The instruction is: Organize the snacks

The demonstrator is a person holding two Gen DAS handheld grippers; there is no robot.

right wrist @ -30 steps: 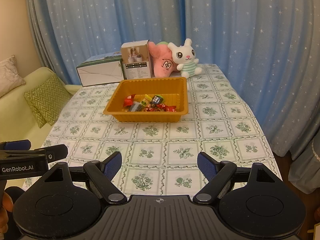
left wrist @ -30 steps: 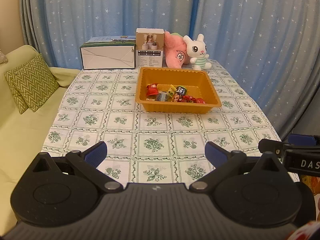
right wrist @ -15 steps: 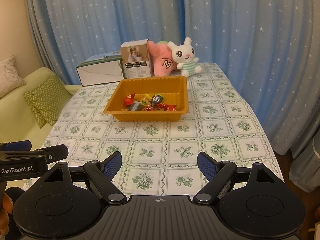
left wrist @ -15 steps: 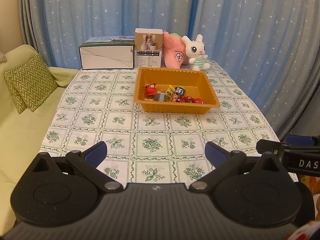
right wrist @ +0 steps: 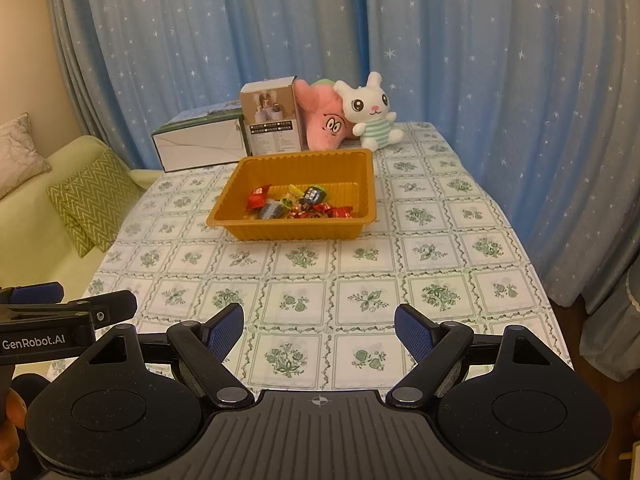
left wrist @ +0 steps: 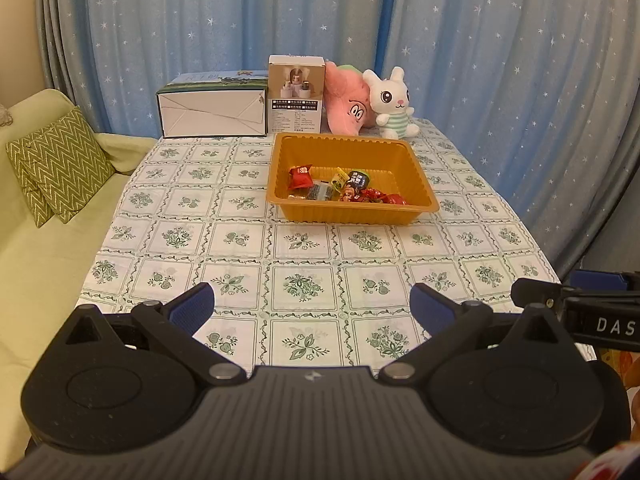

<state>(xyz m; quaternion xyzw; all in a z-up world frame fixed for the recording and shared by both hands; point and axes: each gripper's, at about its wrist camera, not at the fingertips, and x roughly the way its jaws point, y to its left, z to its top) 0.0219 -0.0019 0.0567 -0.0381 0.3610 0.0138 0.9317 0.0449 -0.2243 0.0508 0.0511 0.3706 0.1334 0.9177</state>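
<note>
While nothing is gripped:
Left gripper (left wrist: 311, 306): held wide, empty.
Right gripper (right wrist: 319, 328): held wide, empty.
Snacks (left wrist: 344, 190): piled in orange tray (left wrist: 424, 184).

Light: warm, even indoor light is seen; its source is not shown.
Shadows: soft, short ones are cast beside the tray (left wrist: 424, 184).
Focus: both views are rendered sharp.
Edges: curtains (right wrist: 500, 80) are bowed by fisheye; corners are darkened.

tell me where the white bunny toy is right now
In both views the white bunny sits at the table's far end, against the pink plush, behind the orange tray.
</note>
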